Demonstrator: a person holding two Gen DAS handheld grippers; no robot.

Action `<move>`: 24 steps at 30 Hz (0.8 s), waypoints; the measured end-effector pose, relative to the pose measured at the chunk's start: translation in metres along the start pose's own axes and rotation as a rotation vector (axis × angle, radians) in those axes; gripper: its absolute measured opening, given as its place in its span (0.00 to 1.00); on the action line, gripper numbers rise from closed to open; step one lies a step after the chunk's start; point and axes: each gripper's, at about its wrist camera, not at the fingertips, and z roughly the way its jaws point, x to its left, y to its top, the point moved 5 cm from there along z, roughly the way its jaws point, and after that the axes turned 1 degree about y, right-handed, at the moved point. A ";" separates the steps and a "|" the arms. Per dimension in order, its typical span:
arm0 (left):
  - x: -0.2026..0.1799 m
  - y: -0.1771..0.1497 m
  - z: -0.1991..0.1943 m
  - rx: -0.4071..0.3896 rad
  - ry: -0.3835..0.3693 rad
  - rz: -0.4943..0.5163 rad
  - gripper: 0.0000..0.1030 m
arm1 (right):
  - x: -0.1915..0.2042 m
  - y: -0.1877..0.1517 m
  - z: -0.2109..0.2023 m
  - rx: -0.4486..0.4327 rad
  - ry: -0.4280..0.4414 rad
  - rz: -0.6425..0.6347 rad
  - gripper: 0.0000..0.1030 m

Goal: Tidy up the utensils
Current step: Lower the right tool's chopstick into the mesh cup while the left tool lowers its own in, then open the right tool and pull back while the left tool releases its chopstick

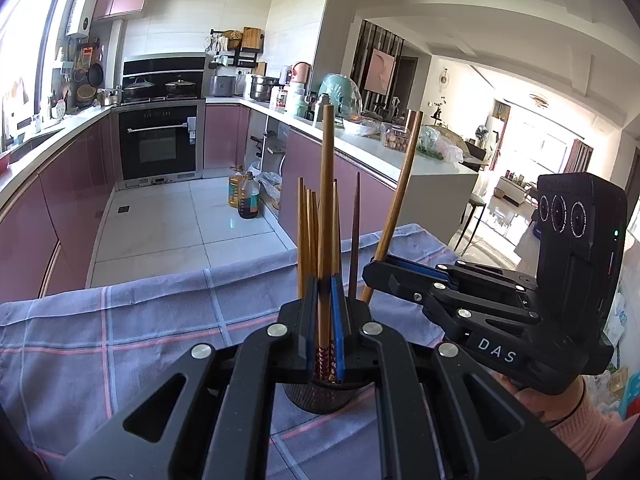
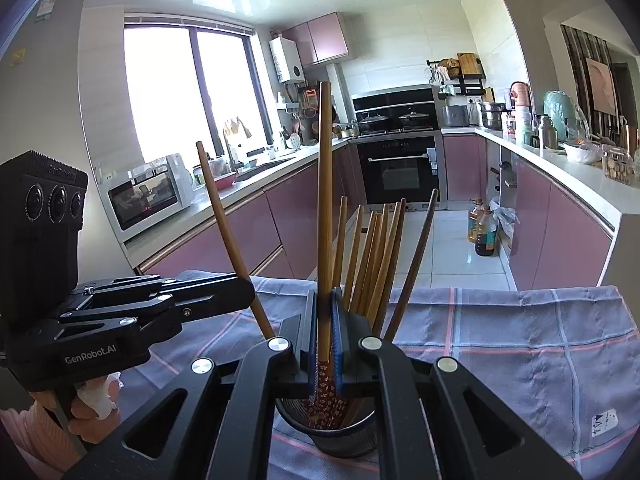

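Note:
A dark mesh cup (image 1: pixel 320 398) (image 2: pixel 332 436) stands on the plaid cloth and holds several wooden chopsticks (image 2: pixel 376 256), tips up. My left gripper (image 1: pixel 325 284) is shut on one tall upright chopstick (image 1: pixel 327 180) just above the cup's rim. In the right wrist view my right gripper (image 2: pixel 325 296) is likewise shut on a tall chopstick (image 2: pixel 325 180) with a red patterned lower end. Each view shows the other gripper from the side, with its chopstick leaning: the right gripper (image 1: pixel 376 270) with its chopstick (image 1: pixel 400 192), the left gripper (image 2: pixel 248 292) with its chopstick (image 2: pixel 224 216).
A blue-grey plaid cloth (image 1: pixel 140 320) (image 2: pixel 520 340) covers the table, whose far edge drops to the white tiled kitchen floor. Oil bottles (image 1: pixel 244 196) stand on that floor. Pink cabinets and cluttered counters (image 2: pixel 580 176) run along both sides, with an oven (image 1: pixel 158 144) at the back.

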 end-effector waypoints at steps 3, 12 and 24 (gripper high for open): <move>0.000 -0.001 0.002 0.007 0.001 0.000 0.07 | 0.000 -0.003 0.003 0.008 0.002 0.006 0.05; -0.001 -0.006 0.007 0.035 0.010 0.009 0.07 | -0.003 -0.011 0.010 0.034 0.006 0.019 0.05; -0.005 -0.011 0.017 0.071 0.016 0.025 0.07 | -0.009 -0.022 0.019 0.063 0.005 0.036 0.05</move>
